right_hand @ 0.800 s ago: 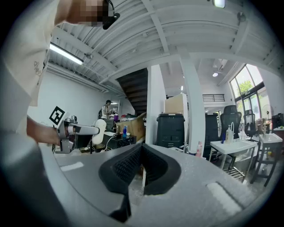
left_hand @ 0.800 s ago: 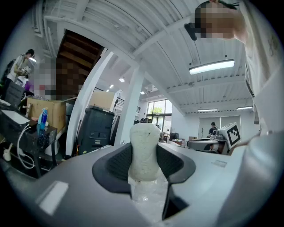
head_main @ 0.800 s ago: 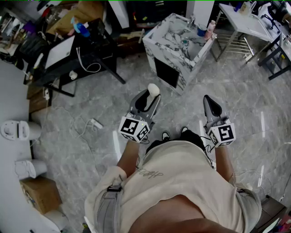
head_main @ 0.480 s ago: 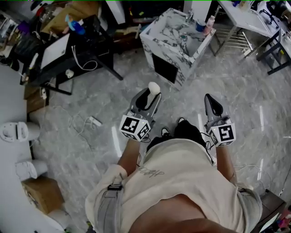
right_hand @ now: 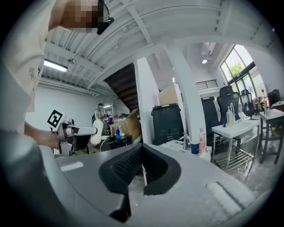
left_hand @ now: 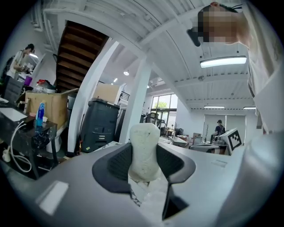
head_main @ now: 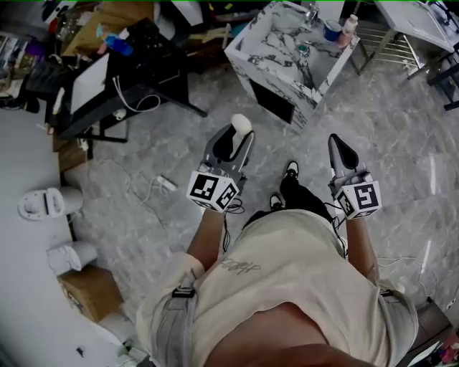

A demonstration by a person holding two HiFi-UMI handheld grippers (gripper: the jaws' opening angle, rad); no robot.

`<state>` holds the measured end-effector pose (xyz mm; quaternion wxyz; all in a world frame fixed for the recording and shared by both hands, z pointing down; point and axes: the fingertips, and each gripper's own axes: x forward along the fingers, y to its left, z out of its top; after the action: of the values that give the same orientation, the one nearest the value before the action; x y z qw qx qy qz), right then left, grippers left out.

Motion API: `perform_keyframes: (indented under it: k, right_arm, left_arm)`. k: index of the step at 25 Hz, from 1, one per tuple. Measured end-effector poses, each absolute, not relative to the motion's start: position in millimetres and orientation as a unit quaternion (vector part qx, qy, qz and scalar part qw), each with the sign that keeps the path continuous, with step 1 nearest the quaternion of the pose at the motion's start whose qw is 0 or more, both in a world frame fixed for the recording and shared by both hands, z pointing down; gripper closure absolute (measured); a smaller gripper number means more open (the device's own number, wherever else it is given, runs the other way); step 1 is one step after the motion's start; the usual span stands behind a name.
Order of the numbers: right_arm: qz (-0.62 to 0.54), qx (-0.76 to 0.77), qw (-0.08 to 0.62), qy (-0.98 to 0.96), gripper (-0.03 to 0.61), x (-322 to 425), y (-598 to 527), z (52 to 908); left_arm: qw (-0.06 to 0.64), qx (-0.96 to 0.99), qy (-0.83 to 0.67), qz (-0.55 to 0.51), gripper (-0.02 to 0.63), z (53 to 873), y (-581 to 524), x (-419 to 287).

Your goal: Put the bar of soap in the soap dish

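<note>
A pale, off-white bar of soap stands upright between the jaws of my left gripper, which is shut on it and held level over the grey floor. In the left gripper view the soap rises above both dark pads. My right gripper is carried beside it, shut with nothing in it; its pads meet in the right gripper view. A marble washstand with a basin stands ahead at the top of the head view. I cannot make out a soap dish on it.
A blue cup and a pink bottle stand on the washstand's far end. A black desk with cables is at the left and a white metal table at the top right. A power strip lies on the floor.
The person has walked on over the floor, and the washstand has slid toward the top right of the head view. Both grippers keep their pose, soap still held.
</note>
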<state>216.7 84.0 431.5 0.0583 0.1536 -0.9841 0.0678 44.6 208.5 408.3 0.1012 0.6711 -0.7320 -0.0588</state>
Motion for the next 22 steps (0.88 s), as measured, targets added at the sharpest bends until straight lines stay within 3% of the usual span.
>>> perform_keyframes:
  k: [8,22]
  right_arm:
    - [0.05,0.124,0.064,-0.989,0.578,154,20,451]
    - [0.029,0.138,0.086,-0.986,0.578,75,-2,448]
  left_arm:
    - [0.077,0.662,-0.743,-0.06,0.417,372,141,-2]
    - [0.083,0.673,-0.727,-0.109,0.417,371,117,-88]
